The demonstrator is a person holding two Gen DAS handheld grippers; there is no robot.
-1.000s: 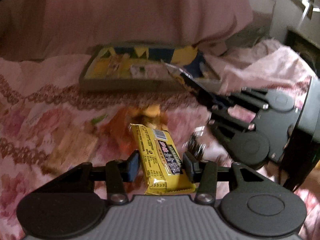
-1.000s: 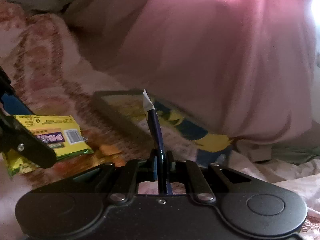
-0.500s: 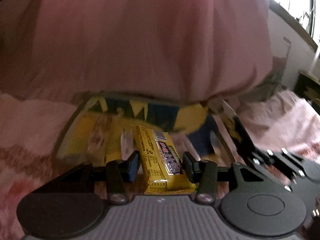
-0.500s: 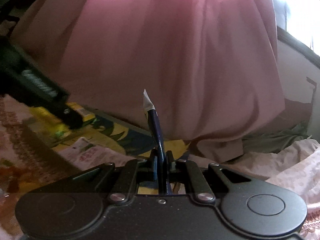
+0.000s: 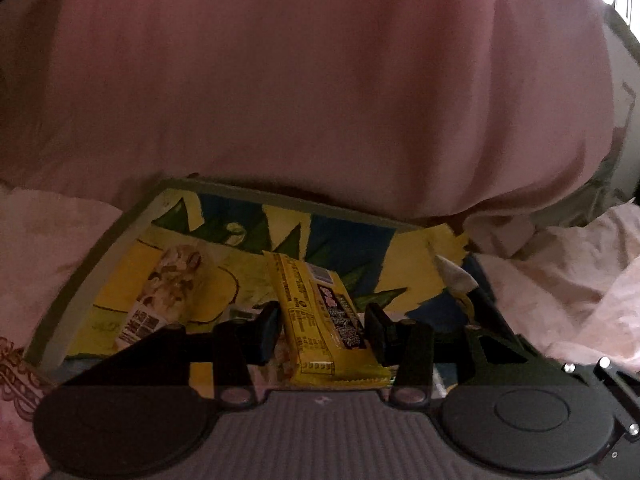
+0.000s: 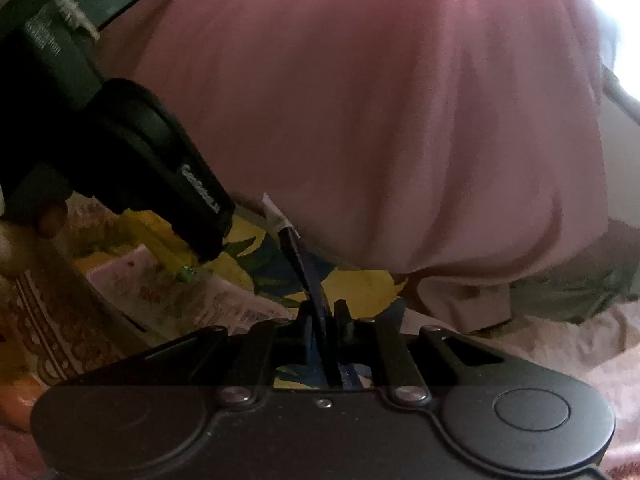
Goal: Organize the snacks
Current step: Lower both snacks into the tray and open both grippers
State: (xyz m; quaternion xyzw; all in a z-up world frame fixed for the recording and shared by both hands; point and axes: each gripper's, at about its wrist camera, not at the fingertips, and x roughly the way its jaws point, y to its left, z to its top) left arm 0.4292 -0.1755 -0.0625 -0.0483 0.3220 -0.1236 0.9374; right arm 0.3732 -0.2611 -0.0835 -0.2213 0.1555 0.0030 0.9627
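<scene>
We hold the yellow snack bar (image 5: 320, 320) in the left gripper (image 5: 322, 330) over the tray (image 5: 92, 264) (delivery step, we judge); the right gripper (image 6: 323, 322), clamped on a dark wrapper (image 6: 304, 268), waits; next, release.

your left wrist cam looks forward along its fingers, low and close over the tray (image 5: 92, 264), facing the pink curtain (image 5: 320, 80); your right wrist cam sits just beside, same heading; both share tray (image 6: 256, 248) and curtain (image 6: 400, 120)

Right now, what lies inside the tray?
A white nut-print snack packet lies in the tray. The left tool and its yellow snack bar cover the near floor.
</scene>
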